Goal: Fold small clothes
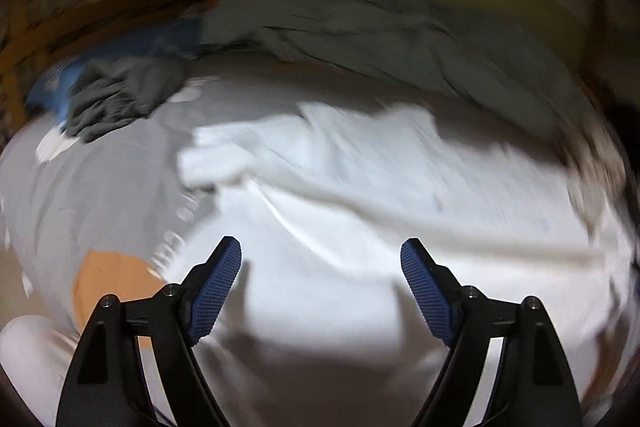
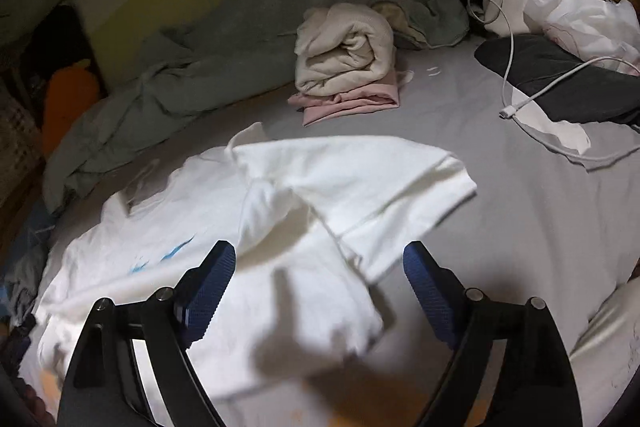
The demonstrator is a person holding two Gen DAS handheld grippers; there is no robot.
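Note:
A white T-shirt (image 2: 280, 203) with a small blue print lies spread on the grey bedsheet (image 2: 500, 195), one sleeve folded across its upper part. In the blurred left wrist view the same white T-shirt (image 1: 340, 179) fills the middle. My left gripper (image 1: 321, 251) hovers over the shirt's lower part, open, nothing between its blue pads. My right gripper (image 2: 319, 257) stands open above the folded sleeve and the shirt's edge, holding nothing.
A rolled cream garment on a folded pink one (image 2: 344, 67) sits behind the shirt. A grey-green duvet (image 2: 160, 75) runs along the back. A white cable (image 2: 516, 83), dark pillow (image 2: 560, 83) and white clothes lie at right. A crumpled grey garment (image 1: 120, 99) lies at left.

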